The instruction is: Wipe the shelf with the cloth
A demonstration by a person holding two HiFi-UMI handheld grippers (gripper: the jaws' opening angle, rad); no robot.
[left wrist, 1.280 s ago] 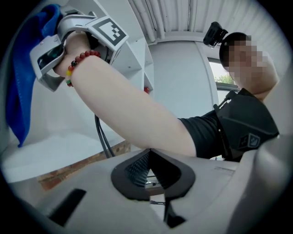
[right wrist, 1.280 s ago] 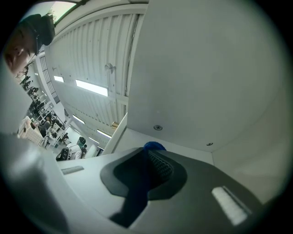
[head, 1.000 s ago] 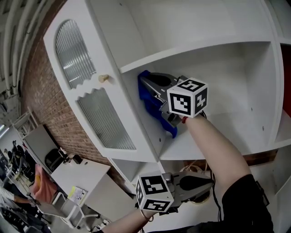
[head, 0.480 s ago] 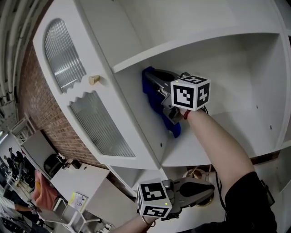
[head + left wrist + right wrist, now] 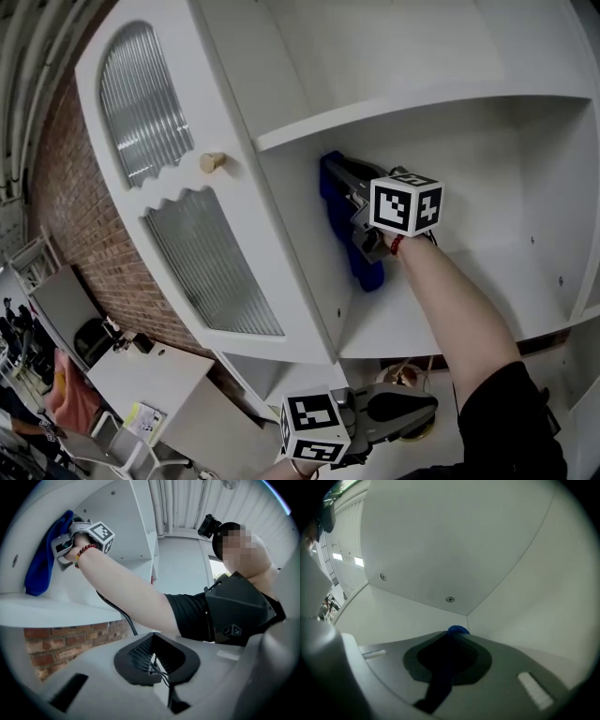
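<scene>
Nearest, low and under the shelf unit, the left claw (image 5: 154, 656) hangs idle with its pads pressed together on nothing. It is well apart from the work.

Above it the right forearm (image 5: 450, 300) reaches up into the open compartment. The right claw (image 5: 455, 641) is pinched on the blue cloth (image 5: 368, 270), and a small fold of blue shows just past its tips.

The cloth lies ahead of that claw, sandwiched between it and the compartment's left side panel (image 5: 300, 216). Its long axis runs up and down that panel, and its lower end hangs to about the shelf board (image 5: 469, 309). Whether it touches the board I cannot tell.

The bare board stretches away to the right of the cloth, toward the back wall (image 5: 487, 178). A wipe of the board would therefore likely call for the right claw to drop and sweep rightward. The right hand is plainly the one placed to do it.

Left of the compartment stands the ribbed-glass door (image 5: 211, 262) with its wooden knob (image 5: 213, 161).
</scene>
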